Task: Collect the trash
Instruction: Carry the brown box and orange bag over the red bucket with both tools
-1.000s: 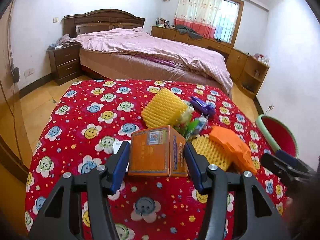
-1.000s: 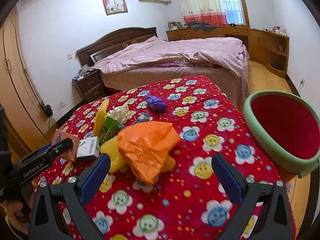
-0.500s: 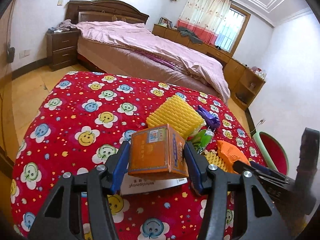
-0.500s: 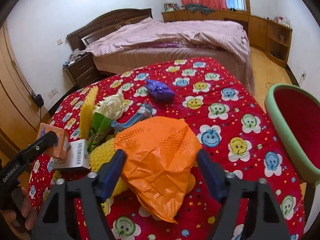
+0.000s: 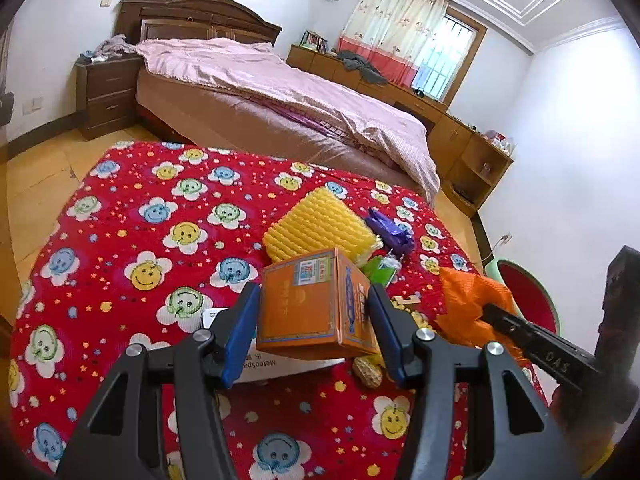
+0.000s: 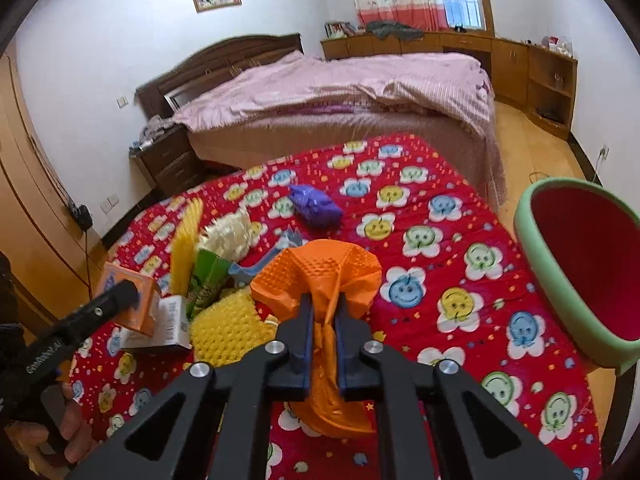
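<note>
While the left wrist view shows the left gripper (image 5: 312,320) clamped on an orange box (image 5: 316,304), apparently raised over the red flowered tablecloth (image 5: 132,240), the right wrist view shows the right gripper (image 6: 323,320) pinching a crumpled orange bag (image 6: 320,276) beside the green-rimmed bin (image 6: 532,248).

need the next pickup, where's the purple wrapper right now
The purple wrapper lies loose on the red flowered cloth, on the far side of the trash pile, just beyond the orange bag pinched in the right gripper.

White box (image 5: 276,366) label mostly hidden (under the orange box (image 5: 316,304)).
</note>
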`<state>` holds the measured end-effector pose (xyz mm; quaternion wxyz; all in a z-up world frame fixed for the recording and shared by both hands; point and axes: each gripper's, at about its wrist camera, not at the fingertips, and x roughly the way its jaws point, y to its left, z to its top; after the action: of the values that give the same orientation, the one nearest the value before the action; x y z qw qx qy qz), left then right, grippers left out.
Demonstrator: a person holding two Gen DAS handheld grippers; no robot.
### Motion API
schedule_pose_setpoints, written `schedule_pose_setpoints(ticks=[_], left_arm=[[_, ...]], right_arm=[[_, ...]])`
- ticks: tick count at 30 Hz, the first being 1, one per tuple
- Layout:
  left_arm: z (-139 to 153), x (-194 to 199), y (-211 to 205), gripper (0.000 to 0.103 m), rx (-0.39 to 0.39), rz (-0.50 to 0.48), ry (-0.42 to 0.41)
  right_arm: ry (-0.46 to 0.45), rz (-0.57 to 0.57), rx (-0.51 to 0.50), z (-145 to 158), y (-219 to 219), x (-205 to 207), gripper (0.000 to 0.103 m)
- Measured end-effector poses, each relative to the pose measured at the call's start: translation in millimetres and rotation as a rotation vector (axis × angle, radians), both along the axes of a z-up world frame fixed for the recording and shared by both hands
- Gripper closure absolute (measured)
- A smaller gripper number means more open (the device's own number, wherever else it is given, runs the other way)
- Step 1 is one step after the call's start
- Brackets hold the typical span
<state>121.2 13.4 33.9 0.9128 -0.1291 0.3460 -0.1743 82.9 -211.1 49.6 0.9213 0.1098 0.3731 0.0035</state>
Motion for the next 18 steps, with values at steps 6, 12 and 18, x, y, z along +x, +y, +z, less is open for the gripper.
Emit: schedule_pose_setpoints(ticks=[6,12,18], left_arm=[[25,-16,-4,0.047,0.001,0.009,-0.027],[44,-24,-17,0.047,-0.007,0.001,-0.028],[62,-28,-40,0.047,-0.001,-0.031,-0.026]], right_arm=[[-0.055,0.027,0.017,22,-6,-17,0.094],[-0.104,0.04,0.018,44,-14,-31,0.094],[-0.153,0.031,0.013,67,-34,-48,0.094]])
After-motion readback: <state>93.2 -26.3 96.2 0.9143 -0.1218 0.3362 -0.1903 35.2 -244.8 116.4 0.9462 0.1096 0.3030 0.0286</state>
